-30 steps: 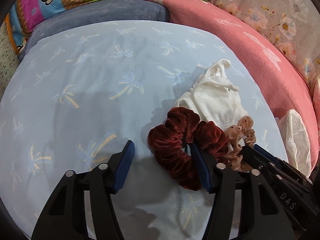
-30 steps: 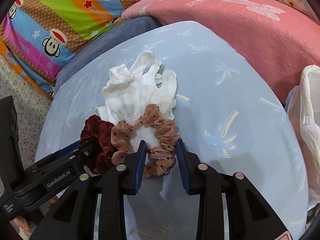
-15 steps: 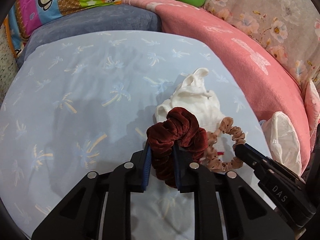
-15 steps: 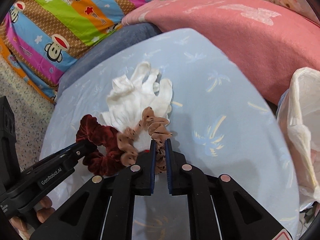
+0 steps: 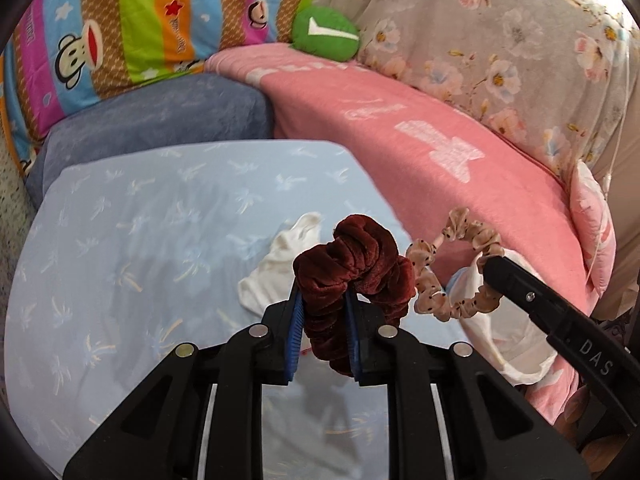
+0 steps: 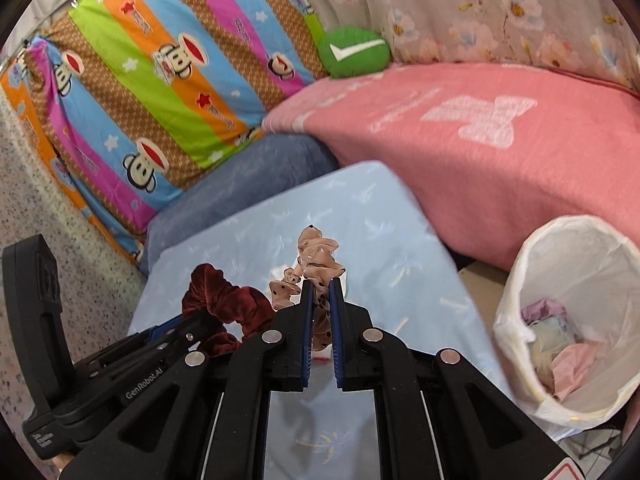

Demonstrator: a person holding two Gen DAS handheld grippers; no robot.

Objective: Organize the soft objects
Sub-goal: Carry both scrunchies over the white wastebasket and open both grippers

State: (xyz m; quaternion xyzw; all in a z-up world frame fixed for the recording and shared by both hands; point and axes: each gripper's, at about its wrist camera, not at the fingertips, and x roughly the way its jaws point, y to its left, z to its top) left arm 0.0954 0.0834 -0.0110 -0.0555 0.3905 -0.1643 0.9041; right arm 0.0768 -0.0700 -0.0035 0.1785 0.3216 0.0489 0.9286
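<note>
Change since earlier: both scrunchies, which lay on the white garment a second ago, now hang clear of the bed; each gripper's jaws have just been closing, and each now has a scrunchie between them.
Dark red velvet scrunchie (image 5: pixel 352 276): pinched between the blue pads of the left gripper (image 5: pixel 323 322), its loop bunched up above the fingertips, held over the light blue sheet (image 5: pixel 140 248).
Left gripper state: jaws drawn in to a narrow gap filled by the velvet, both pads pressing on it.
Tan dotted scrunchie (image 6: pixel 318 268): clamped edge-on in the right gripper (image 6: pixel 320 310), standing up above the fingertips; in the left wrist view it shows as an open loop, just right of the velvet scrunchie.
Right gripper state: jaws almost together, only the thin fabric between them.
White garment (image 5: pixel 280 264): crumpled on the sheet, just beyond and left of the velvet scrunchie, untouched by either gripper.
Light blue sheet: palm-tree print, beneath both scrunchies.
Grey-blue cushion (image 5: pixel 160 120): beyond the sheet's far edge.
Pink blanket (image 5: pixel 420 152): right of the sheet, running along its side.
Lined bin (image 6: pixel 572 320): right of the sheet below the blanket, white bag open, crumpled scraps inside.
Green check-mark plush (image 5: pixel 326 34): far beyond the sheet, at the blanket's top end.
Monkey-print striped bedding (image 6: pixel 160 80): behind the cushion.
</note>
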